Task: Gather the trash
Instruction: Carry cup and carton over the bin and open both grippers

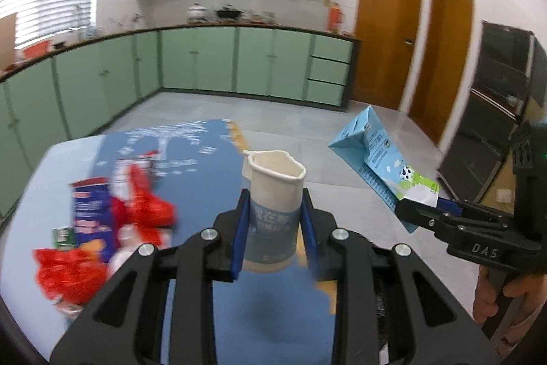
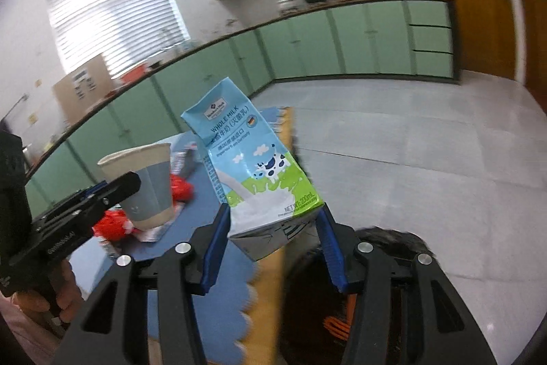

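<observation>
left tongs (image 1: 273,224) pinching paper cup (image 1: 273,194) | right tongs (image 2: 273,238) pinching milk carton (image 2: 253,163) | both above tabletop (image 1: 205,180)

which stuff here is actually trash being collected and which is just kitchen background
Trash for the job:
paper cup, held in left gripper
milk carton, held in right gripper
red wrappers on table

Background:
green cabinets
wooden doors
</observation>
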A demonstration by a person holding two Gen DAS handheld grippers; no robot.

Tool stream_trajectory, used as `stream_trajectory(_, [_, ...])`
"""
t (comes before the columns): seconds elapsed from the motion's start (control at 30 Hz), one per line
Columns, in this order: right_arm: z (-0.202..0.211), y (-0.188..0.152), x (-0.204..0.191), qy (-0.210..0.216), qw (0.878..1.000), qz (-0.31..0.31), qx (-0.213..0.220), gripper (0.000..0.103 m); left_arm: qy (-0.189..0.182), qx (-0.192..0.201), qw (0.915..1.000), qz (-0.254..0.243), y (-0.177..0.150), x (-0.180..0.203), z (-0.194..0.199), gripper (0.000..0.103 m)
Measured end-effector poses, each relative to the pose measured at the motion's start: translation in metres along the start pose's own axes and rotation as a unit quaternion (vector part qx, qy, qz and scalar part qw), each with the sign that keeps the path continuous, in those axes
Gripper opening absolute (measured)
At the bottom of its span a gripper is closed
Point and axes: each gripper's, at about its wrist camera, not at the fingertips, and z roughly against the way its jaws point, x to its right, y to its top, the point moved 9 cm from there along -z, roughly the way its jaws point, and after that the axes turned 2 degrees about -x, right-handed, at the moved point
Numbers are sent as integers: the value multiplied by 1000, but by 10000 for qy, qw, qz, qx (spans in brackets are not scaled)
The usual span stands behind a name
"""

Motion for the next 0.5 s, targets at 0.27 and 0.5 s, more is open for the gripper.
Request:
stream_trajectory(0.27, [16, -33, 78, -812, 9947, -613, -166, 50, -834, -460, 9949, -340, -13, 70, -43, 27])
stream_trajectory(0.5, [5, -83, 125, -1199, 9844, -1140, -596, 50, -1333, -1025, 9846, -488, -38, 109, -83, 27])
